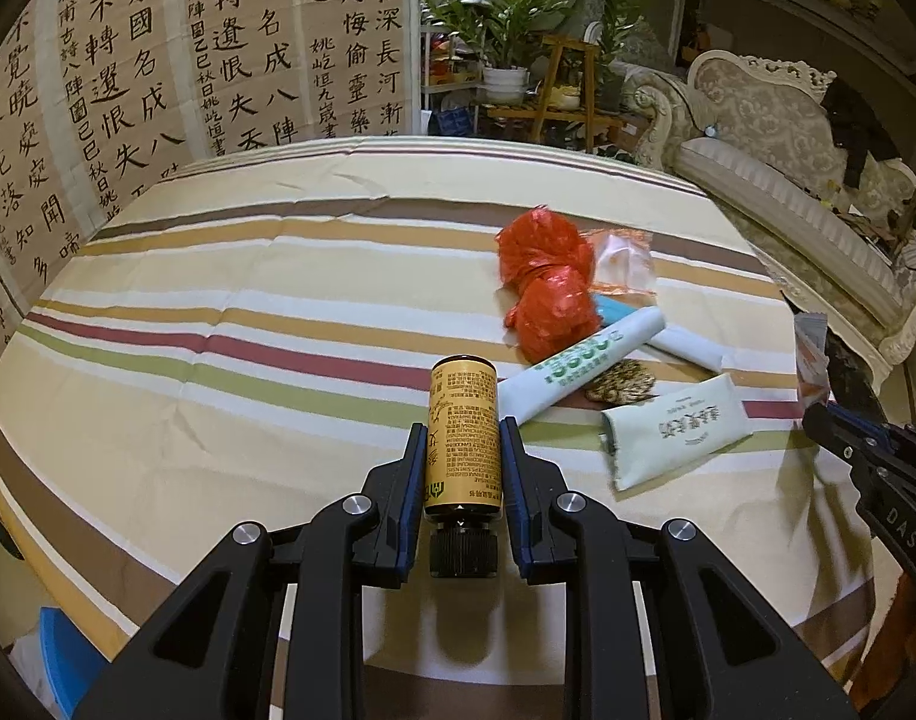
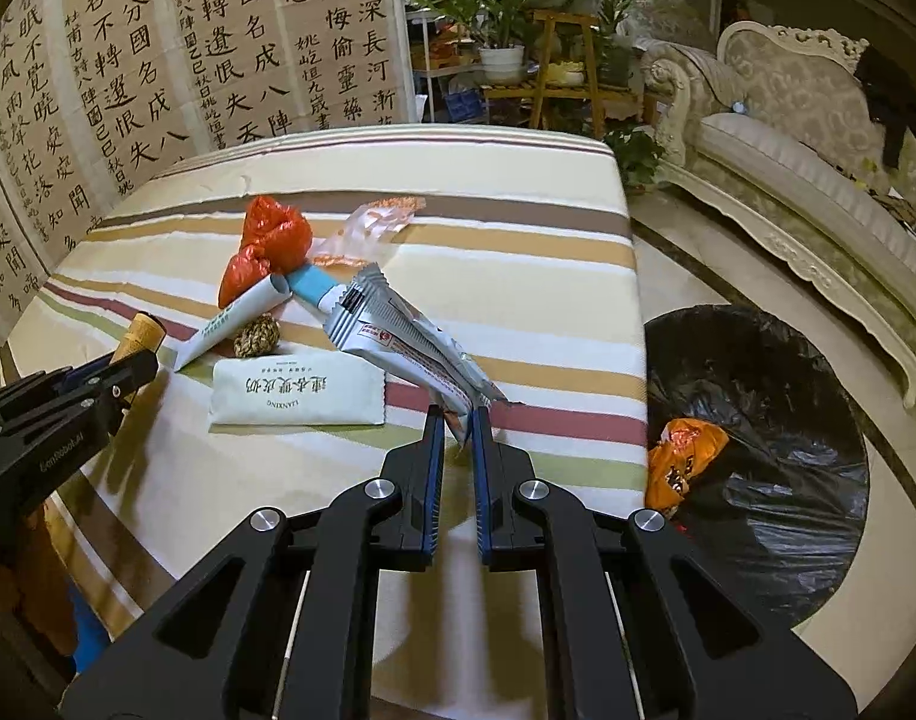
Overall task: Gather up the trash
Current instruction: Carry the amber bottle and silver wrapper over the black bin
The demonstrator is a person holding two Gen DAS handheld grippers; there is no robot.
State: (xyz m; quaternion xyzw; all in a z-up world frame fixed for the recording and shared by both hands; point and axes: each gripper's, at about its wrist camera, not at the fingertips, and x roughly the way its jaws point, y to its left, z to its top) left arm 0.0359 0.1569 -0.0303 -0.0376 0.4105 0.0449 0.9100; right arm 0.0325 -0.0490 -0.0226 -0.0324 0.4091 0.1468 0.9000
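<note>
Striped tablecloth (image 2: 517,252) under scattered trash (image 2: 296,393)

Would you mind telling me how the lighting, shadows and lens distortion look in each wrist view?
Left wrist view: warm dim light, sharp focus, the striped tablecloth bulges from fisheye; corners vignetted. Right wrist view: same curvature, the gripper casts a dark shadow on the cloth, mild glare on the black bin bag.
</note>
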